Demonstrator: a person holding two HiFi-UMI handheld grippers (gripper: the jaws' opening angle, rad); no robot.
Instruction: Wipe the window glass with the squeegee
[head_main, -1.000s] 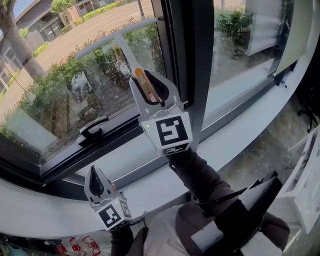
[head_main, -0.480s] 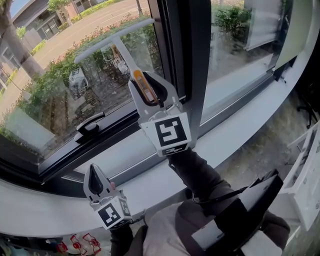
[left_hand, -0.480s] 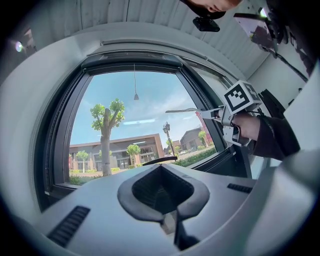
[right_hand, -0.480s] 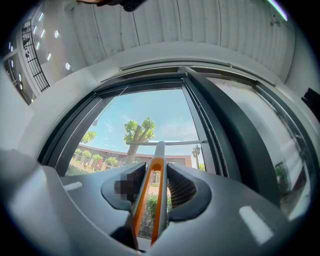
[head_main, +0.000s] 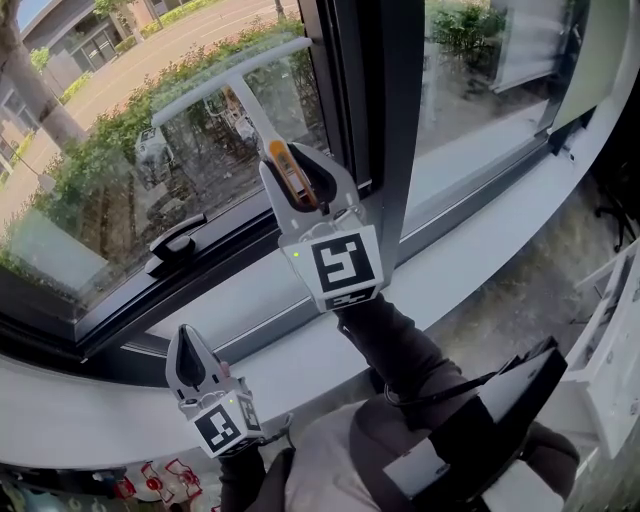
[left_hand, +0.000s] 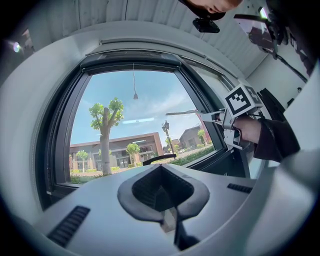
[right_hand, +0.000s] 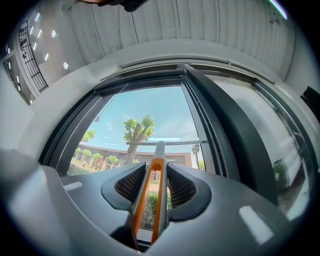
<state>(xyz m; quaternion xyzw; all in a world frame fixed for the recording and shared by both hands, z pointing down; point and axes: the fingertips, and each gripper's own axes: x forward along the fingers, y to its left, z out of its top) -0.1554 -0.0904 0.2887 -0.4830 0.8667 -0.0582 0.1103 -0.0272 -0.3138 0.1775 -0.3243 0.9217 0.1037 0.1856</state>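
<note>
The right gripper (head_main: 300, 168) pinches the squeegee (head_main: 243, 100) by its orange grip, jaws tight on both sides. It holds low on the grip, likely so the long neck can reach up the pane. The pale blade lies across the window glass (head_main: 110, 170), above and to the right of the window handle (head_main: 175, 245) and close to the dark frame post (head_main: 385, 100), which suits a downward stroke along that edge. The left gripper (head_main: 187, 358), jaws pressed together on nothing, hangs below the window handle over the sill (head_main: 60, 420), clear of the work.
</note>
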